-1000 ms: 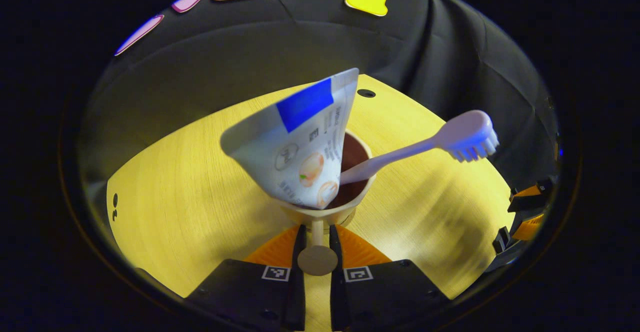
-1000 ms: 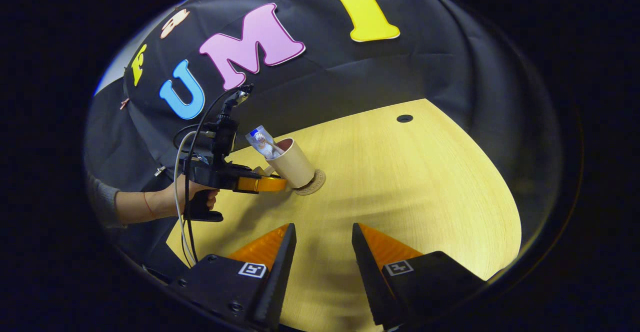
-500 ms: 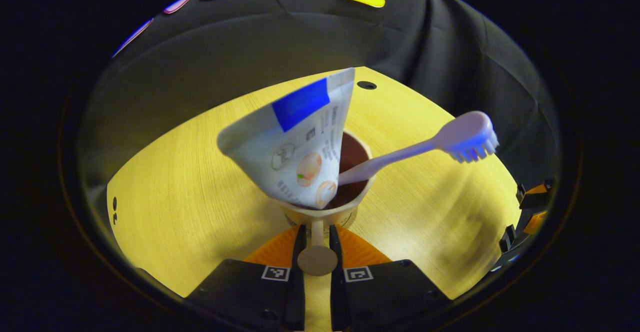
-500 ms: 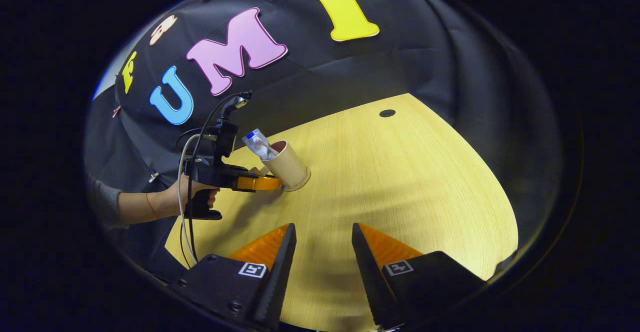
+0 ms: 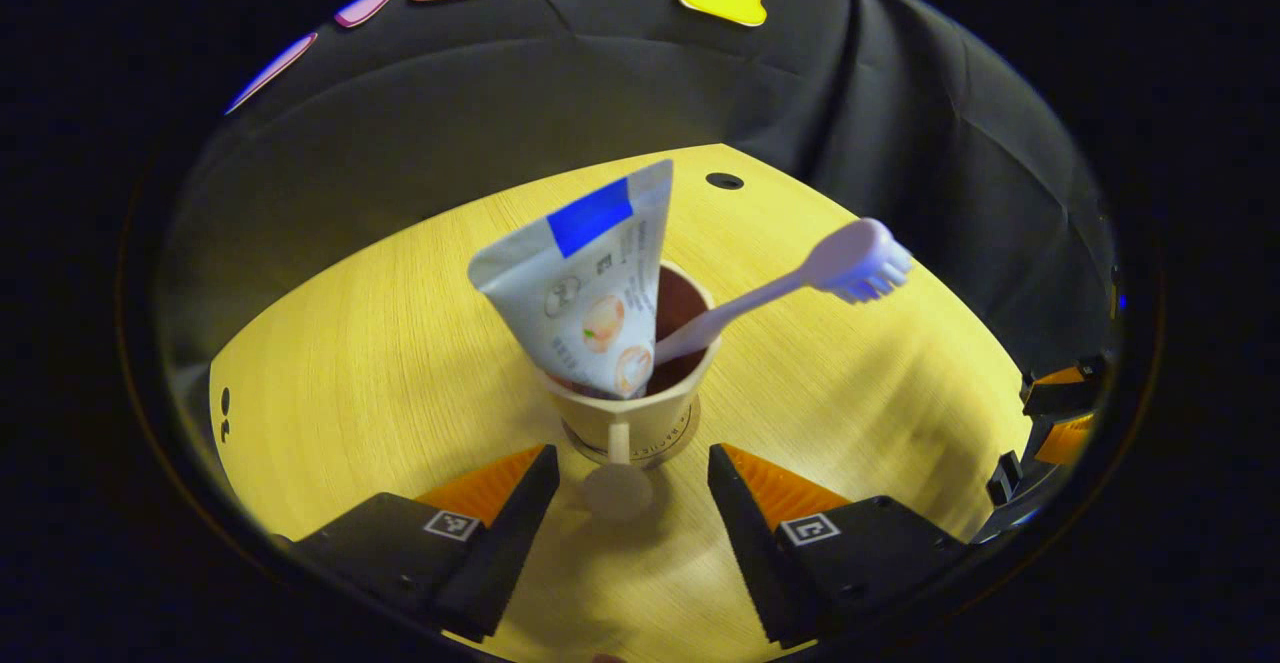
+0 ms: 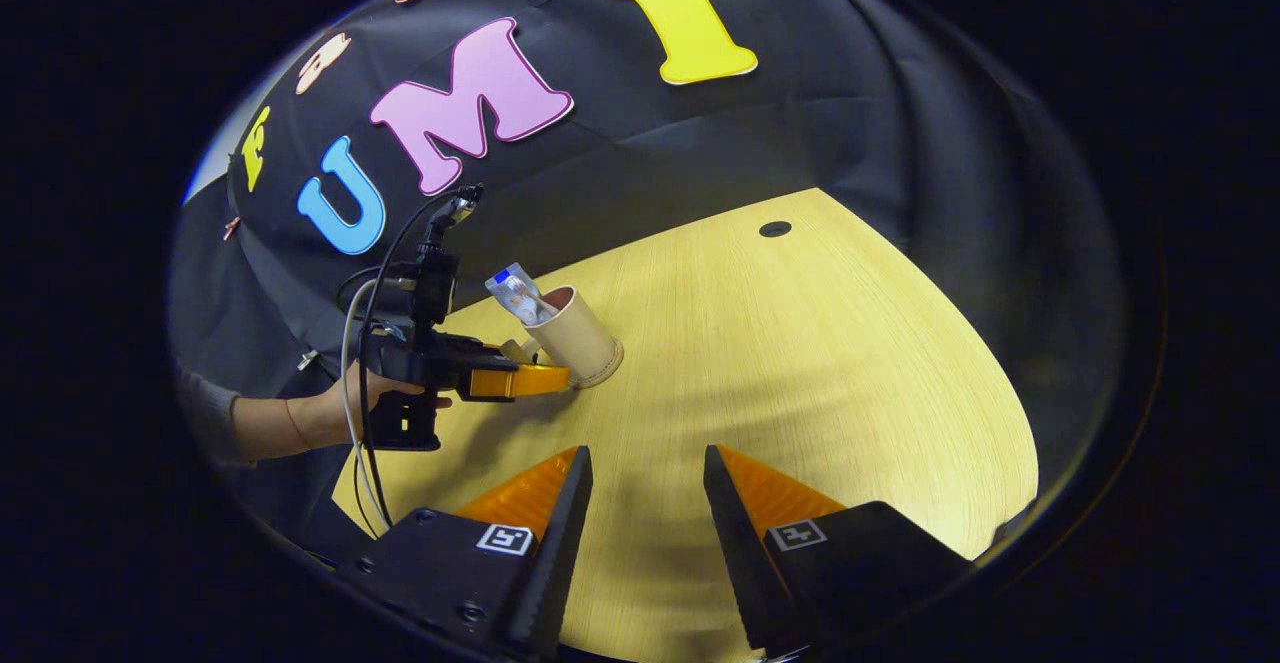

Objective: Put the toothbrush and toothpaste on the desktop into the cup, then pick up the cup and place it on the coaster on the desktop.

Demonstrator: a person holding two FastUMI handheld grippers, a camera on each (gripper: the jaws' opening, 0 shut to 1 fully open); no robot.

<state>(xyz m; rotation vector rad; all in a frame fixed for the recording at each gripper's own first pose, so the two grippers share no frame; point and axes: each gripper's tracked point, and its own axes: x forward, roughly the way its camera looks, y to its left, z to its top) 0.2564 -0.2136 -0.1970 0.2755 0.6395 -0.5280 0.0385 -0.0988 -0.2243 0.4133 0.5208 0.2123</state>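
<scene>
We are holding the left tool (image 5: 630,488) with fingers spread, straddling the cup (image 5: 632,413) handle without touching it. The cup is standing on the coaster (image 5: 690,443) on the worktop (image 5: 350,363). Toothpaste (image 5: 585,293) and toothbrush (image 5: 790,288) are leaning inside. The right tool (image 6: 645,513) is hanging agape, empty, well apart.

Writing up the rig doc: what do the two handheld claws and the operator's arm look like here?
Left claw, seen from the right gripper view: a black body with a pistol-style handle, grey and black cables looping off it, and a small module on a stalk on top. In its own view each finger base carries a square black-and-white marker. Right claw has the same black bases with markers. The hand shows a thin wrist band and a grey sleeve.
</scene>
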